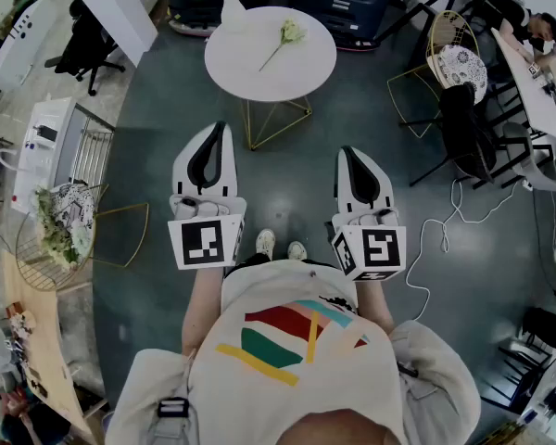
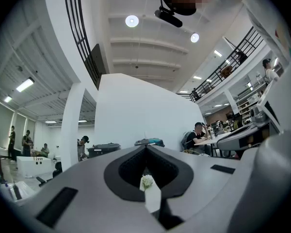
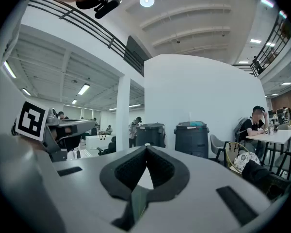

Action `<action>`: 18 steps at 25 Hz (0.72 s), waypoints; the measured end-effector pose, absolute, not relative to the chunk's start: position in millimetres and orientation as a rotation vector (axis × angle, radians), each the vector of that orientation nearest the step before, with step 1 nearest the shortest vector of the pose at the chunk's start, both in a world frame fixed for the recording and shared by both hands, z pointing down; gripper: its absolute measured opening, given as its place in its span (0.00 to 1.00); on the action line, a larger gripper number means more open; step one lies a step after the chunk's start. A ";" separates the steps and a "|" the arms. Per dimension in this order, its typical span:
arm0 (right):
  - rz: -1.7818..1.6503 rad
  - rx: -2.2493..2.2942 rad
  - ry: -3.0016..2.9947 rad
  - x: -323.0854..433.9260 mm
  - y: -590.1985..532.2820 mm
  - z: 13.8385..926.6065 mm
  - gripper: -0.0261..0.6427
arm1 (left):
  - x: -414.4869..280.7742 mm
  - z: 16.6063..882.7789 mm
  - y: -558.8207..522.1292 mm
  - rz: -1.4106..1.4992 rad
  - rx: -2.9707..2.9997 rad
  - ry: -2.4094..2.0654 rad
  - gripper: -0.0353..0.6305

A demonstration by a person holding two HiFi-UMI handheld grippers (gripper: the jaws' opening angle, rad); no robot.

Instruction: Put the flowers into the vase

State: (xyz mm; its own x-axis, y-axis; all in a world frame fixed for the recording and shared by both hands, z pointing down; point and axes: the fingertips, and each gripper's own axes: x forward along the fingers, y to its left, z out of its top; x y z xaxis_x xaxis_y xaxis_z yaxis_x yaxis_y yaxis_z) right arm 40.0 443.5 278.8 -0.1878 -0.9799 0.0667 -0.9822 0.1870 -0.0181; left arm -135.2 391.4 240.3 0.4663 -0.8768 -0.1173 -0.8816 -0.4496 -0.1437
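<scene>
Flower [image 1: 290, 33] on table [image 1: 306, 74], well ahead; your left gripper [image 1: 217, 133] and right gripper [image 1: 348, 154] closed, empty: approach, open one, pinch stem [image 1: 271, 60] low.

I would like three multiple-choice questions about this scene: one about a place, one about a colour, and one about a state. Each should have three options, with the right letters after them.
1. Where is the flower relative to the round table?
A. under it
B. lying on its top
C. leaning against its legs

2. What colour is the vase?
A. red
B. green
C. white

3. How do the jaws of the left gripper and the right gripper stand?
A. both shut, nothing held
B. both wide open
C. one shut on the flower

Answers:
1 B: the head view shows it flat on the tabletop.
2 C: it looks as white as the tabletop.
3 A: in each gripper view the jaw tips meet with nothing gripped.
</scene>
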 end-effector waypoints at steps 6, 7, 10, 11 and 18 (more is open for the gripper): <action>0.086 1.965 -2.386 30.3 439.5 282.7 0.06 | -150.1 246.1 386.8 0.039 -2.523 1.547 0.06; 0.086 1.968 -2.384 28.8 437.6 282.8 0.06 | -153.4 247.1 385.1 0.042 -2.524 1.551 0.06; 0.052 2.013 -2.322 27.5 430.1 284.0 0.06 | -163.0 250.9 378.9 0.045 -2.530 1.562 0.06; 0.030 2.022 -2.298 26.7 427.9 284.6 0.06 | -165.9 252.3 376.9 0.046 -2.534 1.563 0.06; 0.018 2.031 -2.280 6.4 415.9 289.6 0.06 | -194.1 260.6 362.2 0.080 -2.556 1.561 0.06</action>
State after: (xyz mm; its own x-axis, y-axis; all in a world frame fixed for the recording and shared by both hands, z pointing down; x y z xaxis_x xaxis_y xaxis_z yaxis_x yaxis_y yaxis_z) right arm 6.4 415.9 289.6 -0.1131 -0.9909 0.0733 -0.9919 0.1169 0.0497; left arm -194.1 362.2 260.6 0.4582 -0.8806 -0.1207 -0.8883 -0.4490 -0.0963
